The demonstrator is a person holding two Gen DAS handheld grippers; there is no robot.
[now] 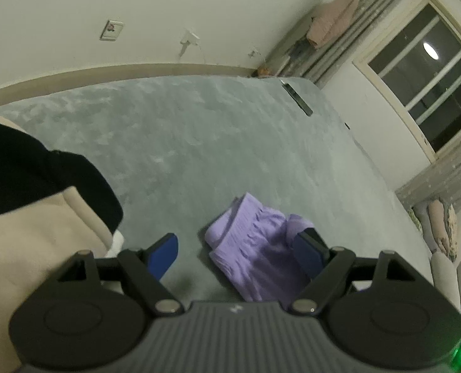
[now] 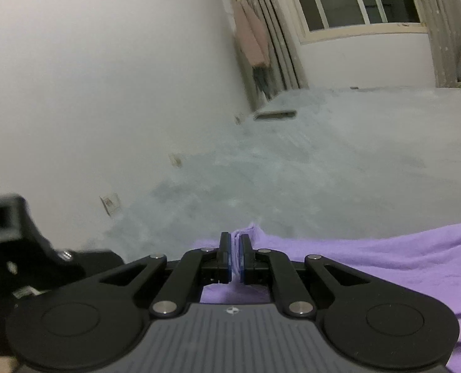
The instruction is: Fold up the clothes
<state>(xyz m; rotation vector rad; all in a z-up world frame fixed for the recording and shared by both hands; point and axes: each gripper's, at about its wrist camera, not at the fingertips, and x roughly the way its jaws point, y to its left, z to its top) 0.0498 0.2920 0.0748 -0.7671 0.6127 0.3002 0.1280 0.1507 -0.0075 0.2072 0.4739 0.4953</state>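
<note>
Right hand-held gripper (image 2: 236, 256) pinches the purple garment (image 2: 386, 267) at lower centre; left hand-held gripper (image 1: 239, 248) gapes wide above the grey carpet (image 1: 199, 130).

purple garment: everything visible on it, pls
The purple garment is soft lilac fabric, knit-looking, with a gathered, ribbed band across its folded bulk. It lies bunched on the grey plush surface, not yet flat. The right tongs are shut on a bunched edge of it; cloth trails off to the right in that view. The left tongs hang open over it, gripping nothing.
</note>
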